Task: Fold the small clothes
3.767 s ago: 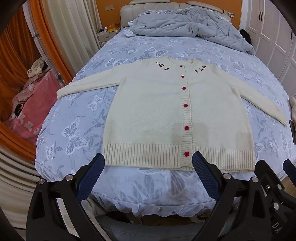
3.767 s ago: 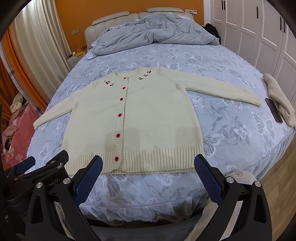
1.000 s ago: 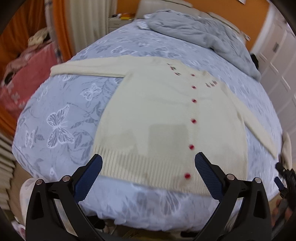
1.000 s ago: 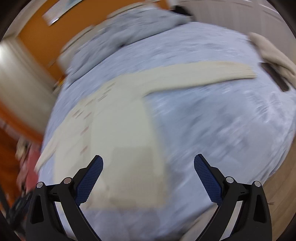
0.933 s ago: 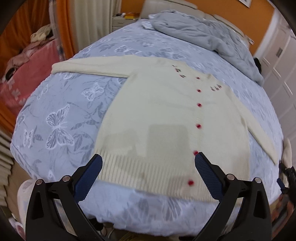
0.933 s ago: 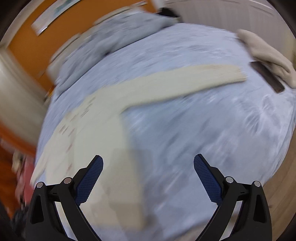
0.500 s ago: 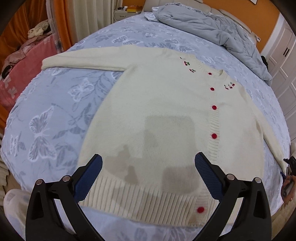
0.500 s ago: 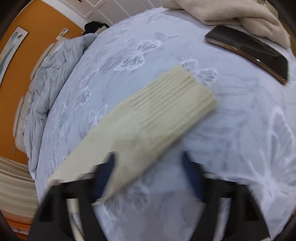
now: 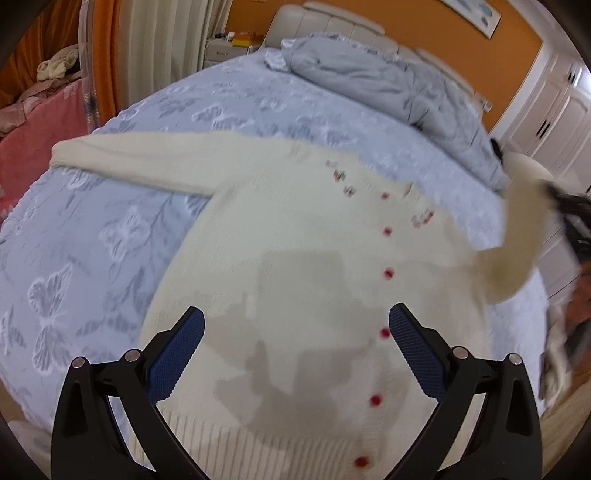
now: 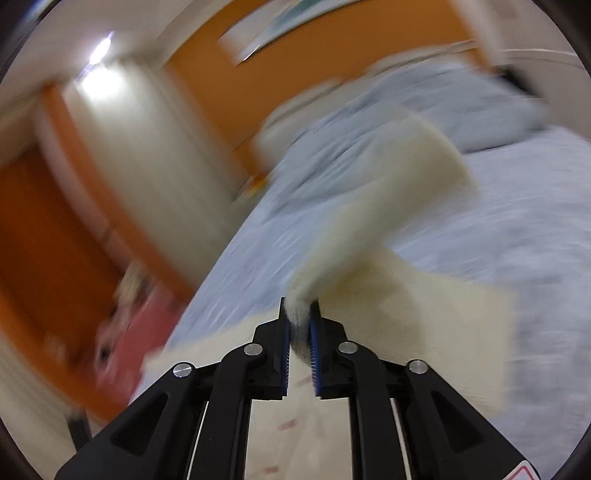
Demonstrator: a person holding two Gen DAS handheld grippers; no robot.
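One sleeve (image 10: 388,206) of the cream cardigan (image 9: 295,266) is pinched in the right gripper (image 10: 298,325), whose jaws have just been closing on it. Left gripper (image 9: 295,347) hovers wide open and empty over the cardigan's lower body, its other sleeve (image 9: 133,158) stretched away to that side.

A cream knitted cardigan (image 9: 295,240) carries a row of red buttons (image 9: 387,274) and small red-and-green embroidery near its collar. The bed's pale blue quilted bedspread (image 9: 110,229) bears white butterflies and grey-blue leaf sprays. A plain grey rumpled duvet (image 9: 373,77) lies by the cream padded headboard (image 9: 321,18); the wall is orange.
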